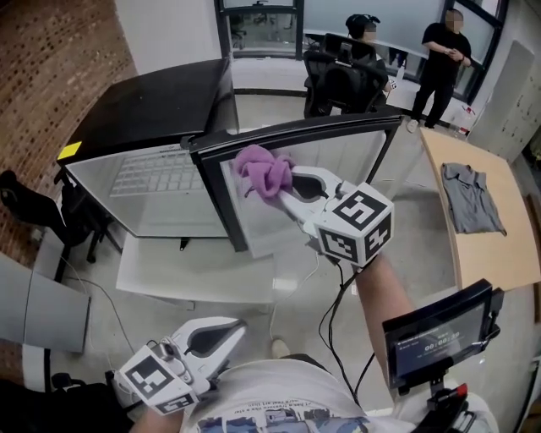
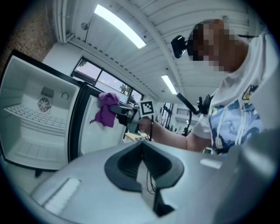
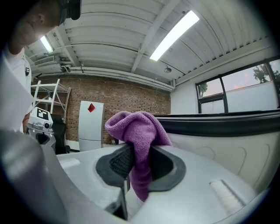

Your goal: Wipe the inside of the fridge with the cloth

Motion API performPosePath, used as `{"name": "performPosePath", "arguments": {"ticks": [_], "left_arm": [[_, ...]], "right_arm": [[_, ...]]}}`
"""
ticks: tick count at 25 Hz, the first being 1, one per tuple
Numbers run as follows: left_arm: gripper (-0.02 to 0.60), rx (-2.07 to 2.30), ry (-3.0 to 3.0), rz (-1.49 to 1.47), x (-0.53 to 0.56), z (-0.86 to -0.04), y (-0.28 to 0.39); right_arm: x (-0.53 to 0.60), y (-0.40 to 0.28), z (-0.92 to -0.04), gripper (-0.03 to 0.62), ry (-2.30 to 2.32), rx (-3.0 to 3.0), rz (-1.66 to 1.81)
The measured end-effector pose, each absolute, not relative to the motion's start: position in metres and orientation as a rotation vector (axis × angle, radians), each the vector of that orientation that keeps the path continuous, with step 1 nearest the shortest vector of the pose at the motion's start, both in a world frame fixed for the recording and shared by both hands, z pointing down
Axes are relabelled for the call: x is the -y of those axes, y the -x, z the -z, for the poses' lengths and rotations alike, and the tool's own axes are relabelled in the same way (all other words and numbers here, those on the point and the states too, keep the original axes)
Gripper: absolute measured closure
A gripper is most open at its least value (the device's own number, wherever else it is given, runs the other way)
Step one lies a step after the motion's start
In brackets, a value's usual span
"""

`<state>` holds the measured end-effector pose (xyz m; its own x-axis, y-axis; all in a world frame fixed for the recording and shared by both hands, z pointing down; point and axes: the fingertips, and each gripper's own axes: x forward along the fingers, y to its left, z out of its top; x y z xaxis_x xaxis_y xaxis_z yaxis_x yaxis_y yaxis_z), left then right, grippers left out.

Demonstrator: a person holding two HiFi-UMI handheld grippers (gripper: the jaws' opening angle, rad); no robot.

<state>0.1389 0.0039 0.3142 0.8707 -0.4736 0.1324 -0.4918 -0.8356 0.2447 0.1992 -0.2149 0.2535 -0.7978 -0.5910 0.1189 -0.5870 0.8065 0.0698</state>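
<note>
The left gripper (image 1: pixel 230 331) hangs low, jaws pressed together on nothing. The right gripper (image 1: pixel 286 191) pinches the bunched purple microfibre cloth (image 1: pixel 264 172), which bulges beyond its tips near the white door liner (image 1: pixel 347 156) of the open black fridge (image 1: pixel 152 106); best to press with that bulge, never with bare jaws

A red brick wall (image 1: pixel 51 59) is seen along the left side of the room, above a pale grey polished floor (image 1: pixel 418 245). A light wooden table (image 1: pixel 507 254) is set at the right, and a grey shirt (image 1: pixel 470 199) is laid flat on it. Black office chairs (image 1: pixel 338 80) are placed near tall black-framed windows (image 1: pixel 262 21). A white ribbed ceiling (image 3: pixel 109 39) is lit by long fluorescent strip lights (image 3: pixel 173 30). A tall white cabinet marked with a red diamond (image 3: pixel 91 124) is stood against the brick, with a white metal ladder frame (image 3: pixel 46 94) beside it.
</note>
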Motion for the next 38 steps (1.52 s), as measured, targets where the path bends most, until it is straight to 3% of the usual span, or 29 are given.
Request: {"name": "performPosePath", "arguments": {"ticks": [27, 34, 38], "left_arm": [[0.575, 0.673, -2.789, -0.118, 0.006, -0.314, -0.184], [0.575, 0.671, -2.783, -0.127, 0.007, -0.315, -0.185], [0.575, 0.664, -2.784, -0.131, 0.006, -0.316, -0.184]], "right_arm": [[0.254, -0.399, -0.254, 0.516, -1.499, 2.65, -0.025], [0.256, -0.434, -0.259, 0.516, -1.63, 2.584, -0.051], [0.243, -0.416, -0.256, 0.515, -1.563, 2.645, -0.054]]}}
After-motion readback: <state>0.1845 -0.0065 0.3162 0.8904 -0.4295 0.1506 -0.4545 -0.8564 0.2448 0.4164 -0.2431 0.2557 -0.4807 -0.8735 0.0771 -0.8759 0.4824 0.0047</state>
